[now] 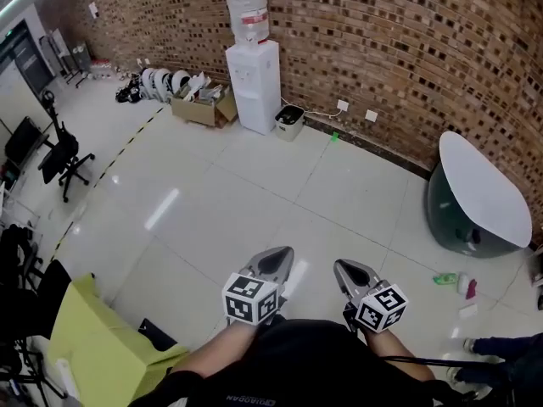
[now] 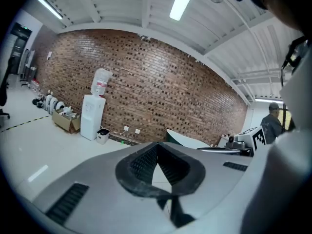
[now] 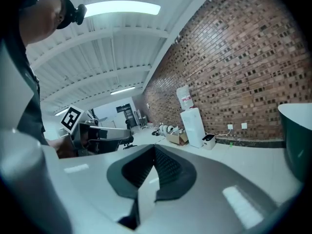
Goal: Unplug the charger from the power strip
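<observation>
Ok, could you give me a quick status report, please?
Left gripper shut, empty. Right gripper shut, empty. No charger or power strip in sight. Bare floor ahead, nothing in the way.

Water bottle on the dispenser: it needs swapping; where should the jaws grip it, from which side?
The water bottle probably at its narrowed lower end above the dispenser, from the floor side: its body looks wide, and the brick wall stands behind.

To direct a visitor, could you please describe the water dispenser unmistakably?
Look along the brick wall beyond the tiled floor. The water dispenser stands against it, between a cardboard box and a small white bin. It alone is a tall white cabinet topped by a clear bottle.
</observation>
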`<state>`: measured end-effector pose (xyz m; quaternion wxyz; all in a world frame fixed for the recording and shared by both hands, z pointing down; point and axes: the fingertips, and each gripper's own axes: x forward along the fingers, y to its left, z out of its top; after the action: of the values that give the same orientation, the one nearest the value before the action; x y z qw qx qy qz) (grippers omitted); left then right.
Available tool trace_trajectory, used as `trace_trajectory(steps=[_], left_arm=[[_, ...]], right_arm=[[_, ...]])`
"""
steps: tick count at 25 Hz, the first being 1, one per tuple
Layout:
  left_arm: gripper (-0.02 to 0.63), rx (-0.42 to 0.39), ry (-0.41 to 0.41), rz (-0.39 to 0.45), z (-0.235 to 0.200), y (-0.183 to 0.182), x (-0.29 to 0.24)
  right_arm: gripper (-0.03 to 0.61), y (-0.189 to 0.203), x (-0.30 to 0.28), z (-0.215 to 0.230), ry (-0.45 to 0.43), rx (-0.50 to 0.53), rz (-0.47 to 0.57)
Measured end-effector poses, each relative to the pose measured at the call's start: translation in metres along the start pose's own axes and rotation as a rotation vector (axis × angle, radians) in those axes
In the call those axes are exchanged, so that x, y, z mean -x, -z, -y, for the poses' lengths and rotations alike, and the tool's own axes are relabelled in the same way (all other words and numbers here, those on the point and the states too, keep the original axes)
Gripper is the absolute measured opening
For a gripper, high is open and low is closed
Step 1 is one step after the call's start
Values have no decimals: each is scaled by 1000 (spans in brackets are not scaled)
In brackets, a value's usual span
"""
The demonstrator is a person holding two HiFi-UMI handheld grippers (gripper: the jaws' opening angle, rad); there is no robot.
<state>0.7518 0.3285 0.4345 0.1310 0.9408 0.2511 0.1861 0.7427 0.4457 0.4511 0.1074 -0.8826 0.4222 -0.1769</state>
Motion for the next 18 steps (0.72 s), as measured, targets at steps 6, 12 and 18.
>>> trace_trajectory(steps=[6, 12, 18], left_arm=[[6, 99, -144, 92, 2, 15, 26], [6, 146, -248, 126, 38, 39, 30], [6, 190, -359, 120, 54, 63, 60]], right_arm=[[3, 5, -2, -14, -152, 83, -107], [3, 15, 18, -3, -260, 109, -178], [3, 27, 31, -19, -360, 96, -218]])
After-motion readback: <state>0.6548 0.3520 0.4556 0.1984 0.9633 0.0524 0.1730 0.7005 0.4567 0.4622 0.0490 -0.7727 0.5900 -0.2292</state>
